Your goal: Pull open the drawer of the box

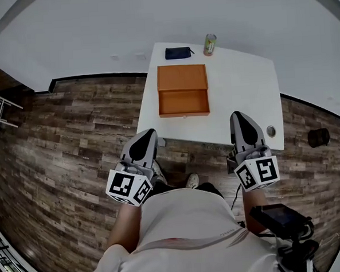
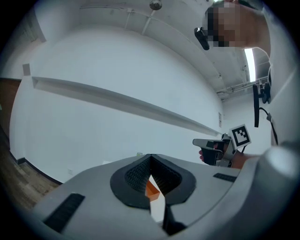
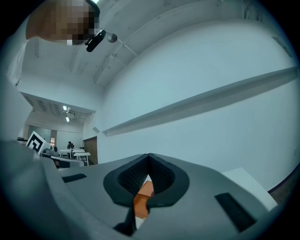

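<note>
Orange rectangular box (image 1: pixel 181 77) lies toward the left edge of the white square desk (image 1: pixel 242 88), its shallow drawer (image 1: pixel 183 103) pulled out toward the near edge. You hold your left gripper (image 1: pixel 147 137) and right gripper (image 1: pixel 241 121) by that near edge, apart from the box, each claw pinched together with nothing in it.

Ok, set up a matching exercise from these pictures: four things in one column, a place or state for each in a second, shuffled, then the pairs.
1 drawer
2 dark pouch
3 green can
4 right gripper

A standing upright at the table's far edge
B jaws shut, holding nothing
C pulled out of the orange box
D lying flat at the table's far edge

Pairs: 1-C, 2-D, 3-A, 4-B
</note>
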Available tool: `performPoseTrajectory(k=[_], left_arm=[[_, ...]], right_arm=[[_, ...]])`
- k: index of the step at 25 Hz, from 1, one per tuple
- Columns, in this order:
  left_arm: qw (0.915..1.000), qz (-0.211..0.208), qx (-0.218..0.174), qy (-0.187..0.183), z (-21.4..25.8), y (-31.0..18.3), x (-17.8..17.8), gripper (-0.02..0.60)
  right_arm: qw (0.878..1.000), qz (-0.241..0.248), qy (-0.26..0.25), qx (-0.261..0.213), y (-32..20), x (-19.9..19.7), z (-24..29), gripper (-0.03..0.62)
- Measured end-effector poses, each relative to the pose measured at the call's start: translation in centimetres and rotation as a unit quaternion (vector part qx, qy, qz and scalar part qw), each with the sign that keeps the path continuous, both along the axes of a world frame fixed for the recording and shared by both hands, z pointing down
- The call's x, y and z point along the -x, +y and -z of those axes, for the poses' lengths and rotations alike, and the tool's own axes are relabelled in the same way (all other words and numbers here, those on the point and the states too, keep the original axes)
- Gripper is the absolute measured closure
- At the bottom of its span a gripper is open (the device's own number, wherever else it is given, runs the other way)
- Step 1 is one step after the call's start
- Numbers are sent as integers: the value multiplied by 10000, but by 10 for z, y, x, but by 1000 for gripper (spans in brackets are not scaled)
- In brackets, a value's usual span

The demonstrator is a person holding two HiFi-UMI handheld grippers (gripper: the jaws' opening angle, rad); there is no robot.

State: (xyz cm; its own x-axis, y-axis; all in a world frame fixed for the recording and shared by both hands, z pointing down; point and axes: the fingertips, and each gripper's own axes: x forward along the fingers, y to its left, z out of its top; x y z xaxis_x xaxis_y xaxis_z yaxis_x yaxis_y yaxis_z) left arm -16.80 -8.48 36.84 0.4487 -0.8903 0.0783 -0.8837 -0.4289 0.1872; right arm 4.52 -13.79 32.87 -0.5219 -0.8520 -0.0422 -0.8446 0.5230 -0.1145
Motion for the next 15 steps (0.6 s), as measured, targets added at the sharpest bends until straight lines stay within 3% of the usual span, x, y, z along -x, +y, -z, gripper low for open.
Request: performPoseTrajectory(k=[7, 15], left_arm=[[9999, -1, -126, 8, 13, 19, -2, 571], [9997, -55, -218, -7, 26, 23, 23, 571]], right_arm=[[9997, 220, 9, -57, 21, 10, 5, 591], [9995, 246, 187, -48, 29, 42, 11, 590]])
